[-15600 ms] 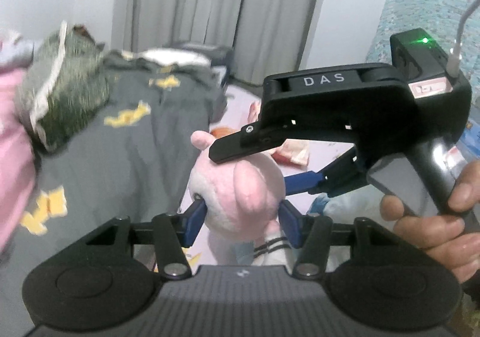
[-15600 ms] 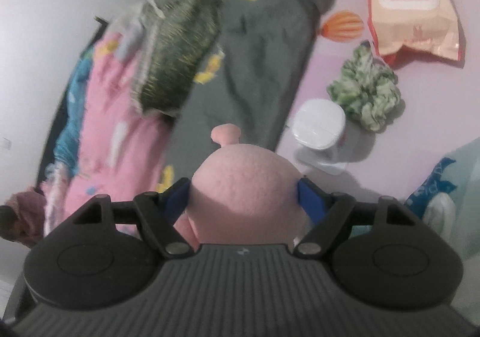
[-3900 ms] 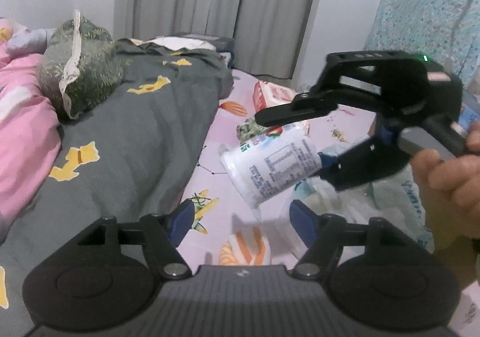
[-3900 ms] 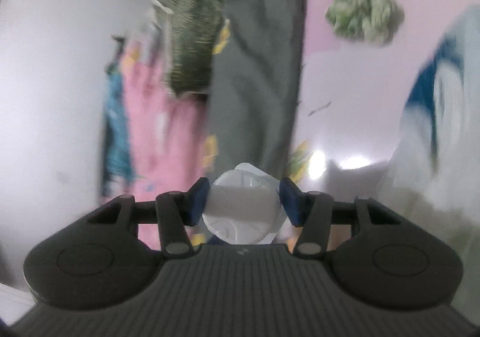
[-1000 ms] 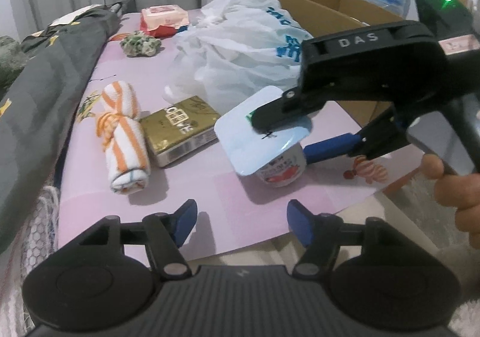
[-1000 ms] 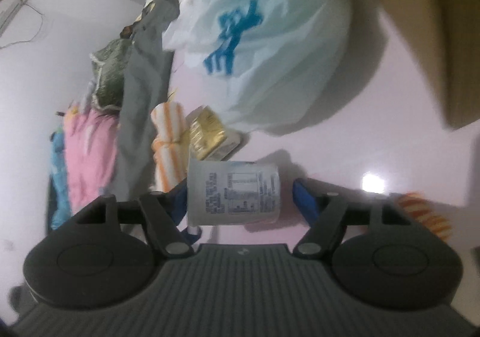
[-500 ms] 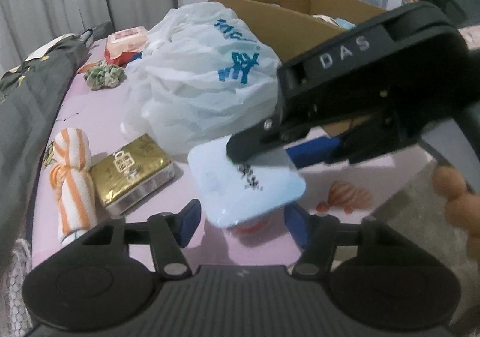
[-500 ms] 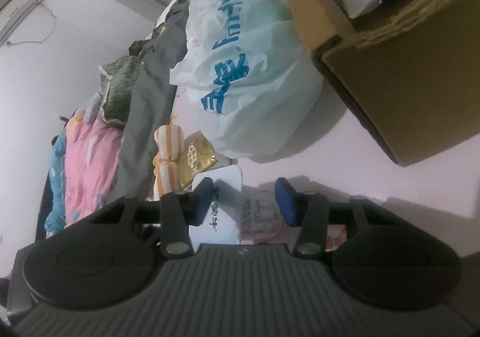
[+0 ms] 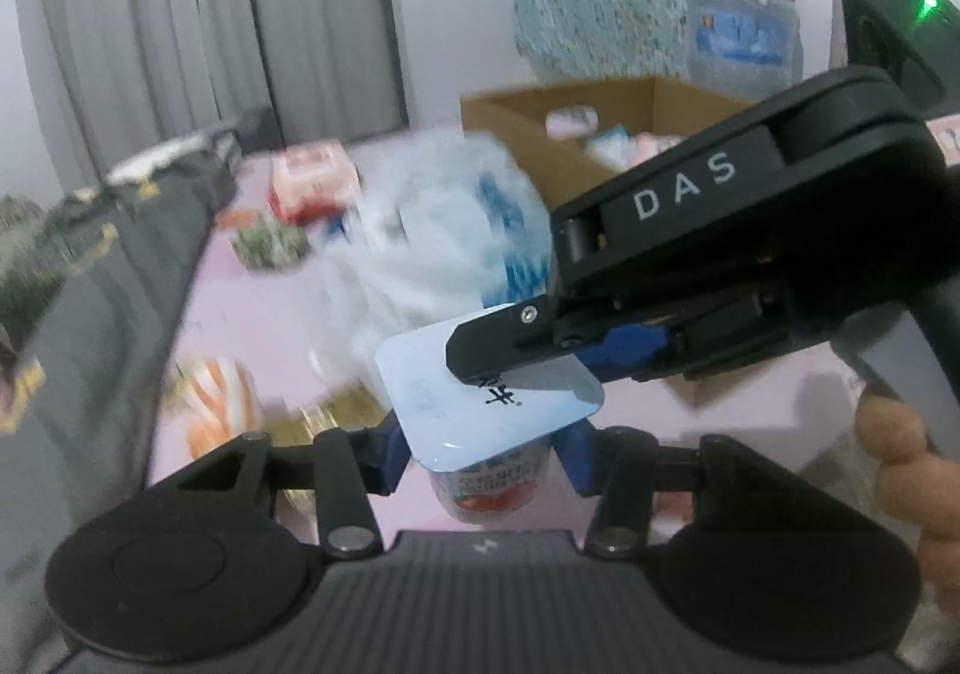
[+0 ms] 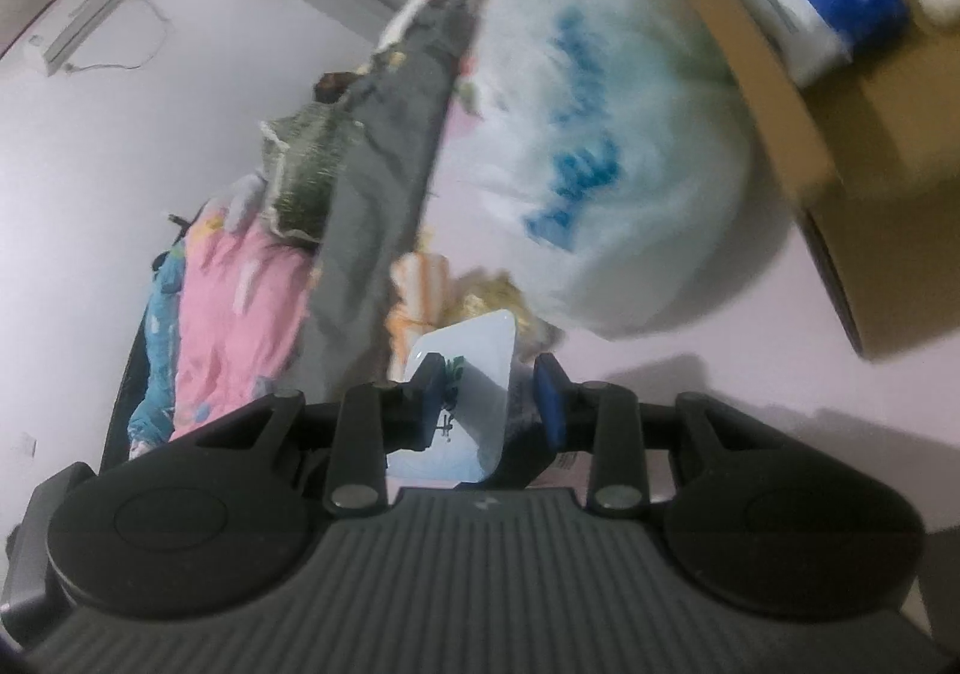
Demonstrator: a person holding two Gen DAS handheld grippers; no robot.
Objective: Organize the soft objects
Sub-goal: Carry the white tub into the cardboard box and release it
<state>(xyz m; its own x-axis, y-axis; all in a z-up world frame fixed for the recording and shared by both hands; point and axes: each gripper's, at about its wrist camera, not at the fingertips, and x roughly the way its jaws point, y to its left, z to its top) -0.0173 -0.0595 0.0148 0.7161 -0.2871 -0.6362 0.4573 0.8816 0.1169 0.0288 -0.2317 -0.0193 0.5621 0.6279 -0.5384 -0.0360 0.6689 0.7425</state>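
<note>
Both hand-held grippers are closing on the yogurt cup (image 9: 489,434): left hand-held gripper (image 9: 480,455) around its body, right hand-held gripper (image 9: 522,368) pinching the lid, above the bed's (image 9: 264,326) near edge. Some packs sit in the cardboard box (image 9: 510,113) (towel roll (image 9: 216,410), bag (image 9: 420,260) remain outside).
</note>
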